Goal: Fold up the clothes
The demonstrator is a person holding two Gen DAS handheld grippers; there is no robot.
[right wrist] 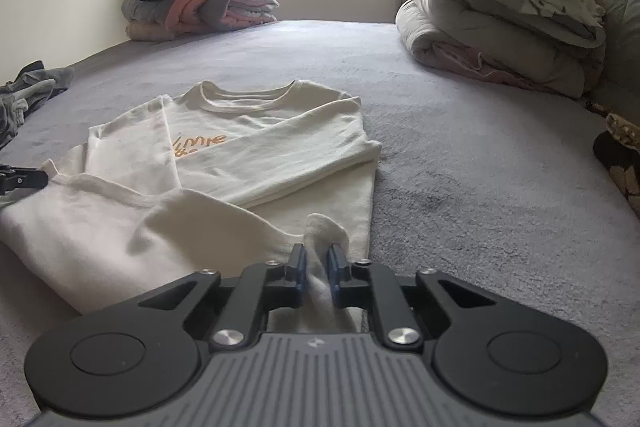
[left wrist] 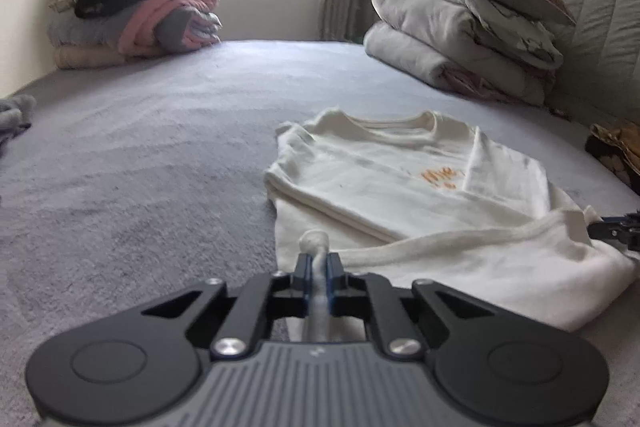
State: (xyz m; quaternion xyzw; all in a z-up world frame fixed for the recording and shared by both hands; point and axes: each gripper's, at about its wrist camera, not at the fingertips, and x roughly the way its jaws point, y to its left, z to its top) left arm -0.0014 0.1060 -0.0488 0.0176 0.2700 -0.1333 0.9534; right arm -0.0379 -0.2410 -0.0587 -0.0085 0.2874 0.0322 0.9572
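Observation:
A cream long-sleeved shirt with orange lettering lies on the grey bed, collar away from me, sleeves folded across the chest. Its bottom hem is lifted and doubled toward the collar. My left gripper is shut on the hem's left corner. My right gripper is shut on the hem's right corner, and the shirt shows beyond it. The right gripper's tip shows at the right edge of the left wrist view; the left gripper's tip shows at the left edge of the right wrist view.
The grey bed cover spreads around the shirt. A stack of folded pink, grey and dark blankets sits far left by the window. A pile of white quilts and a pillow stands far right. Grey clothes lie at the left edge.

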